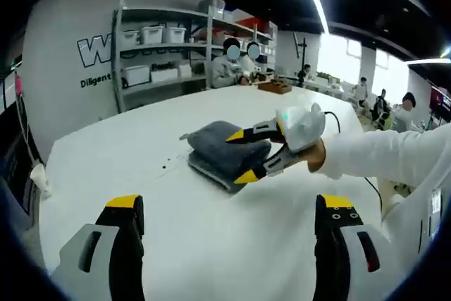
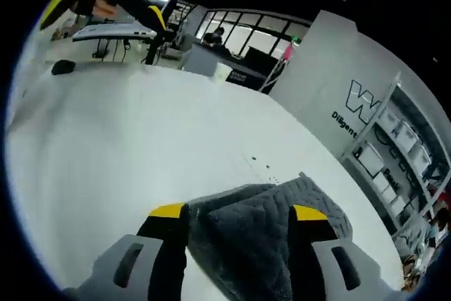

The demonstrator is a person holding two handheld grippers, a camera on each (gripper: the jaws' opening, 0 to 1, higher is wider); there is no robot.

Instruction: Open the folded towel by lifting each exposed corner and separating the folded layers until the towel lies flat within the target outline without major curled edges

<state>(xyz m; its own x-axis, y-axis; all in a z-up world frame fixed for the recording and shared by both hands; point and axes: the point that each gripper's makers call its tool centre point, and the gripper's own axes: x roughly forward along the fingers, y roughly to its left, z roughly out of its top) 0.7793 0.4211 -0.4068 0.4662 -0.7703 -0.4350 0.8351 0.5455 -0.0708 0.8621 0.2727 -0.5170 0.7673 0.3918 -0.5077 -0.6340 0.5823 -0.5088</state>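
Observation:
A grey quilted towel [image 1: 220, 147] lies folded on the white table [image 1: 127, 153]. My right gripper [image 1: 244, 154] comes in from the right on a white sleeve, open, its yellow-tipped jaws astride the towel's near right edge. In the right gripper view the towel [image 2: 261, 234] spans the gap of my right gripper [image 2: 238, 212], one jaw on each side of the folded stack. My left gripper [image 1: 229, 206] hangs open above bare table, a short way in front of the towel, holding nothing. It also shows far off as the left gripper [image 2: 106, 6] at the top left.
A grey shelf unit [image 1: 165, 51] with white bins stands behind the table, with people seated near it. A wooden box [image 1: 275, 87] sits at the table's far edge. Dark specks [image 1: 165, 167] dot the table left of the towel. A black object [image 2: 63, 67] and a cup [image 2: 223, 73] sit far off.

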